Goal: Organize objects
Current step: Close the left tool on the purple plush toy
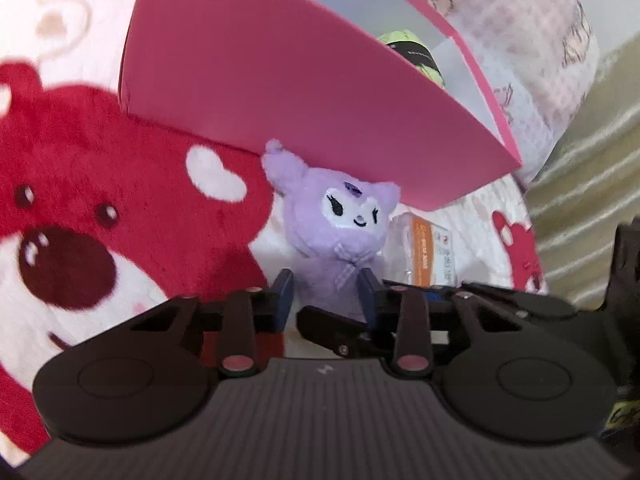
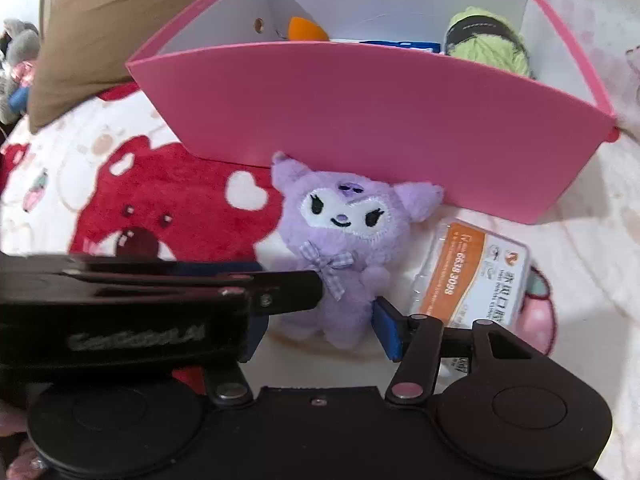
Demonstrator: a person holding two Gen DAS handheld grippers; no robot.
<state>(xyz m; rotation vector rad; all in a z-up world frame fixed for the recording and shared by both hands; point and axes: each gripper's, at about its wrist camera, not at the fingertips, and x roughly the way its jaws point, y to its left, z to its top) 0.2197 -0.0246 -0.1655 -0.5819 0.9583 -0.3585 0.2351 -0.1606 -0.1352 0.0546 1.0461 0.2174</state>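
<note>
Frankly, both grippers crowded the purple plush [image 2: 340,248], which lay on the bear blanket [image 1: 100,208] against the pink box [image 2: 360,112]. My left gripper [image 1: 326,292] pinched its lower body; my right gripper [image 2: 320,320] straddled it half open, pads apart. They could have collided or snagged the packet [image 2: 472,276] beside it. Only upward over the rim looked free.

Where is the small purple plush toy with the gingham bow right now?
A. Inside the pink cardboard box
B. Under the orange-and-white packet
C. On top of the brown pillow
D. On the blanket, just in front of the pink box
D: the purple plush toy lies on the bear-print blanket against the outside front wall of the pink cardboard box, beside the orange-and-white packet.
</note>
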